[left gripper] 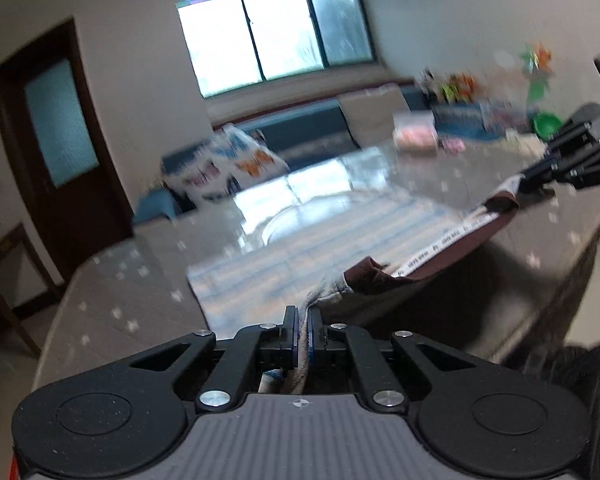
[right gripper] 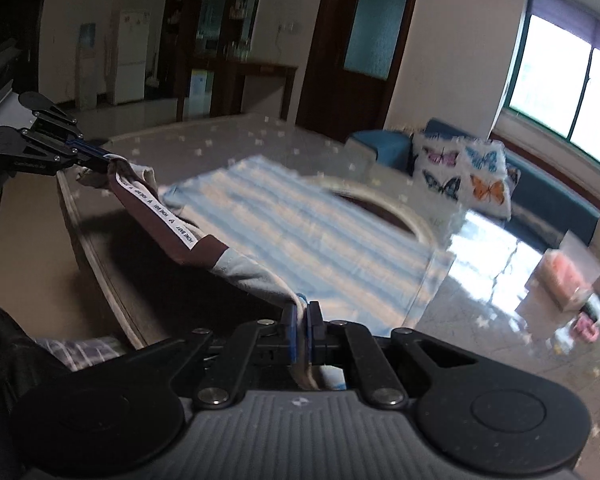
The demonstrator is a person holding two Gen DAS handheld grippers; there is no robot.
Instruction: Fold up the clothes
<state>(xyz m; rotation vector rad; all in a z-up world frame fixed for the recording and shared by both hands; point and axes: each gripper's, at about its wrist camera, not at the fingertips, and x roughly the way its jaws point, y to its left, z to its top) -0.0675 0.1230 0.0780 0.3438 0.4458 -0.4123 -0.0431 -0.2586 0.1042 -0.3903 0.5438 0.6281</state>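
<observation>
A grey garment with a dark brown collar and a white lettered tape (left gripper: 432,256) hangs stretched between my two grippers above the table's near edge; it also shows in the right wrist view (right gripper: 172,224). My left gripper (left gripper: 303,322) is shut on one end of its edge. My right gripper (right gripper: 301,314) is shut on the other end. Each gripper shows in the other's view: the right one (left gripper: 520,180) at the far right, the left one (right gripper: 106,158) at the far left. A blue-and-white striped cloth (right gripper: 308,236) lies flat on the table beyond the garment.
The table (left gripper: 112,304) has a grey starred cover under a glossy sheet. A pink box (left gripper: 414,132) and toys stand at its far side. A blue sofa with butterfly cushions (right gripper: 464,176) stands beyond. A dark door (left gripper: 52,132) is at left.
</observation>
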